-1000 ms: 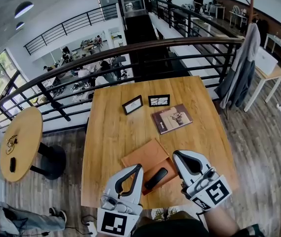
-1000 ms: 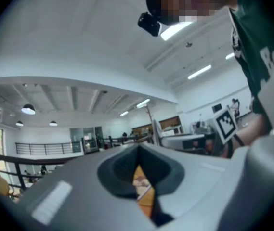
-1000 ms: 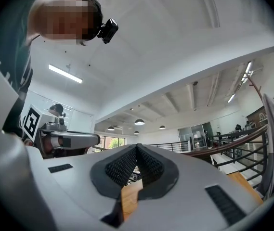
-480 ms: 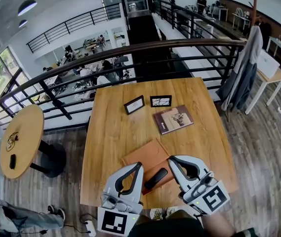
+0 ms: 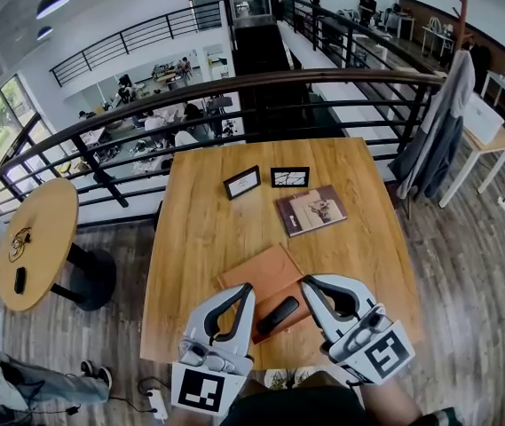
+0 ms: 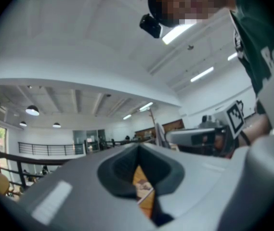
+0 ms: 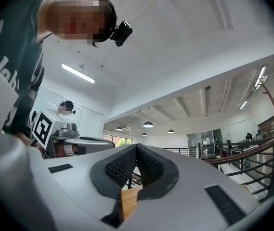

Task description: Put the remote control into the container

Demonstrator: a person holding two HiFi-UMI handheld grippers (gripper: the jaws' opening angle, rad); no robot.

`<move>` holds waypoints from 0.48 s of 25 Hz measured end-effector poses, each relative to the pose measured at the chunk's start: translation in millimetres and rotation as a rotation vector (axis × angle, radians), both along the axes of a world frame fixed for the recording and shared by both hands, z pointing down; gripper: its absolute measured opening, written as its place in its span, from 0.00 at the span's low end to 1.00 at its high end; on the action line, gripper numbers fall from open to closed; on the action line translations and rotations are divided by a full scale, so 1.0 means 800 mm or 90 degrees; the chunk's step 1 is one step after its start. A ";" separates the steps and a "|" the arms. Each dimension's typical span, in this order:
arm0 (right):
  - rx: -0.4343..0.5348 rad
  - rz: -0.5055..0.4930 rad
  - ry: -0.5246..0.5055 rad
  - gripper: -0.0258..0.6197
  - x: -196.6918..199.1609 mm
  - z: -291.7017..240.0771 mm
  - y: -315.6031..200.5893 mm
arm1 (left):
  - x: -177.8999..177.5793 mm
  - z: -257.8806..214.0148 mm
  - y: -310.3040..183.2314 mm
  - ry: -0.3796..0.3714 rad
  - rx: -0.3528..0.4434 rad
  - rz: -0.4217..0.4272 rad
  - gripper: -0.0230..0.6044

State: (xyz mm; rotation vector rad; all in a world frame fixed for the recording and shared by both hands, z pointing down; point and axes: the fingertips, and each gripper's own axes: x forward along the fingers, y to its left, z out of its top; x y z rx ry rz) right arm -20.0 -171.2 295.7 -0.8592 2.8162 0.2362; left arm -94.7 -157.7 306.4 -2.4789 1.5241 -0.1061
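**Flanking the remote, both grippers closed**

Head view: the flat brown container (image 5: pixel 256 269) sits toward the near edge of the wooden table (image 5: pixel 199 238). The black remote control (image 5: pixel 278 315) lies on the container's near-right part. Its long axis runs diagonally, with one end pointing away and to the right and the other pointing back toward the person's left. The left gripper (image 5: pixel 247 287) reaches over the container's near corner, just left of the remote. The right gripper (image 5: pixel 305 280) stands just beside the remote's far end. Each has its jaws together and grips nothing. Beyond the container lie a book (image 5: pixel 310 210) and two small picture frames (image 5: pixel 241 183), with a dark railing (image 5: pixel 234 87) past the table's far edge. Compared with a second ago, the right gripper's tip sits closer to the container and the remote's far end. The remote and the container lie as they did.

Left gripper view: the jaws meet at the tip. A sliver of table and book shows through the gap behind them.

Right gripper view: the ribbed pads are pressed together on nothing. A strip of tabletop shows below them.
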 end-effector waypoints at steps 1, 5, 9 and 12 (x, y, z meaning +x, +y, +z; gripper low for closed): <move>0.002 -0.004 -0.001 0.07 -0.001 -0.002 0.002 | 0.001 0.001 0.001 -0.003 -0.001 0.002 0.03; 0.003 -0.010 -0.003 0.07 -0.003 -0.005 0.006 | 0.004 0.004 0.006 -0.008 -0.008 0.009 0.03; -0.003 -0.017 -0.013 0.07 -0.003 -0.007 0.009 | 0.005 0.000 0.009 0.002 -0.007 0.011 0.03; -0.001 -0.017 -0.011 0.07 -0.003 -0.008 0.010 | 0.005 0.000 0.012 0.001 -0.007 0.008 0.03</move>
